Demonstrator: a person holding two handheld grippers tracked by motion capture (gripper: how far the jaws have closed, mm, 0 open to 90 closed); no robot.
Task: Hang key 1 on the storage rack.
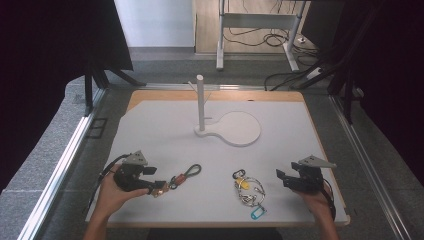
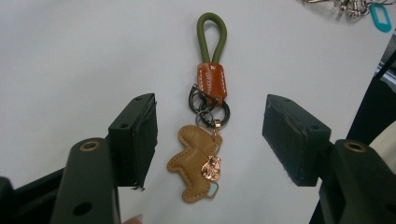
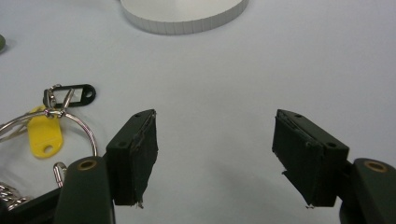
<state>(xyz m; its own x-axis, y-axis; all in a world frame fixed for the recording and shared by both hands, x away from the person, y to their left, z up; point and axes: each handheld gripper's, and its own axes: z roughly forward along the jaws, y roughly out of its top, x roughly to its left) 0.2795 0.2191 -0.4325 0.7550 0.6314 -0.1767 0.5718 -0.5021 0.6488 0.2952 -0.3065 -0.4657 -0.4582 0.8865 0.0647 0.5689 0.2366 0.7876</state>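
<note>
**Both grippers released over the worktop**

We see the white worktop (image 1: 165,130) carrying a peg stand (image 1: 201,105). Our left gripper (image 2: 209,135) spreads its fingers around the leather keychain (image 2: 205,149), not touching it. Our right gripper (image 3: 215,154), fingers apart, sits beside the key ring bunch (image 3: 46,130).

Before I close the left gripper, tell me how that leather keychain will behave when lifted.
The leather keychain will probably go floppy: its green cord loop, linked rings and tan charm look jointed, so parts should dangle. It looks light. Lying flat, it may slide between the left gripper's open jaws.
</note>
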